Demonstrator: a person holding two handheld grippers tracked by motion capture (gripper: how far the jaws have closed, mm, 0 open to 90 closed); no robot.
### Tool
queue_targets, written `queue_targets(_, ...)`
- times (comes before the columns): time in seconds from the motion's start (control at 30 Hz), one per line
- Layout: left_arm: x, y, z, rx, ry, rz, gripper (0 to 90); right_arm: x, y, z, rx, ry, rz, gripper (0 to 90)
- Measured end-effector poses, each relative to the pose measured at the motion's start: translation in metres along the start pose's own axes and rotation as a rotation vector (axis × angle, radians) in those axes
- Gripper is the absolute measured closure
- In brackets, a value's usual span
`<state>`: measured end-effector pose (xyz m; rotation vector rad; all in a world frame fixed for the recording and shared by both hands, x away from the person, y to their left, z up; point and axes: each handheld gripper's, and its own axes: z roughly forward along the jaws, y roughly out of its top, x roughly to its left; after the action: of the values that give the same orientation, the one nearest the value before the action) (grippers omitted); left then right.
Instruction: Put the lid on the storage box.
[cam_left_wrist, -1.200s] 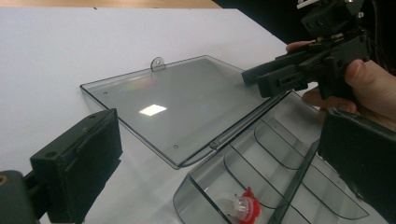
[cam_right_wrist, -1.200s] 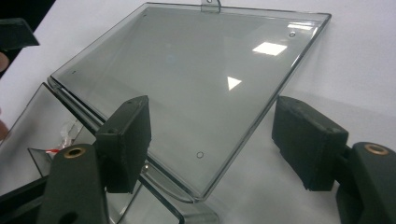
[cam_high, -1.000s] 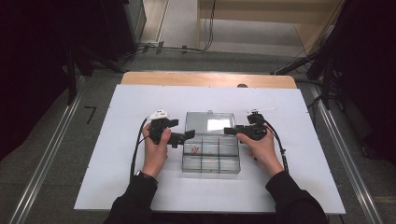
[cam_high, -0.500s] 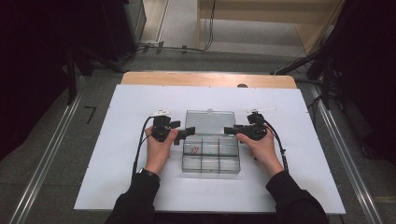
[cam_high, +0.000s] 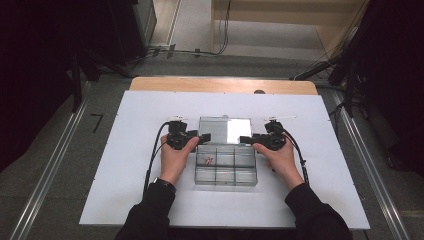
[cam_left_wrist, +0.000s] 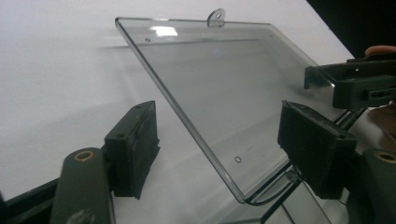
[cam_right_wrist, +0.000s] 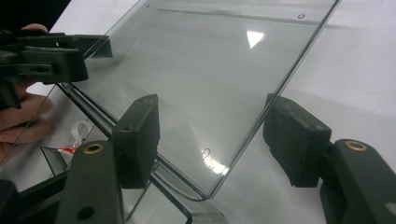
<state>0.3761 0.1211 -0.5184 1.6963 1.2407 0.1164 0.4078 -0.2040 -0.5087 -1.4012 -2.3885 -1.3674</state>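
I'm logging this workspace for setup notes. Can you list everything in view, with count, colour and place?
Compartment box: one, clear plastic, centre of the board.
Box lid: one, clear, swung open at the box's far side, its side edges between the jaws of both grippers.
Small item: one, red and white, near-left compartment; too small to identify.
Board: one, white, covering the table.
Table: one, wooden, far edge showing.
Left gripper: one, black, jaws apart, just closing.
Right gripper: one, black, jaws apart, just closing.
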Motion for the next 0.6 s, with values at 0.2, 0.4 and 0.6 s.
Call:
queue_targets(0.2, -0.0024, 0.0001, 0.0008, -0.009, -0.02, 0.001, 39.4, 0.0006, -0.0001, -0.0007, -0.007, 0.001, -0.008, 37.3)
queue_targets(0.4, -0.0038, 0.0013, -0.0014, -0.021, -0.036, 0.0, 47.2, 0.0018, 0.0004, -0.0028, -0.015, 0.012, -0.024, 42.6)
queue_targets(0.6, -0.0039, 0.0022, -0.0062, -0.033, -0.047, 0.009, 53.5, 0.0034, 0.0007, -0.0051, -0.026, 0.015, -0.044, 46.8)
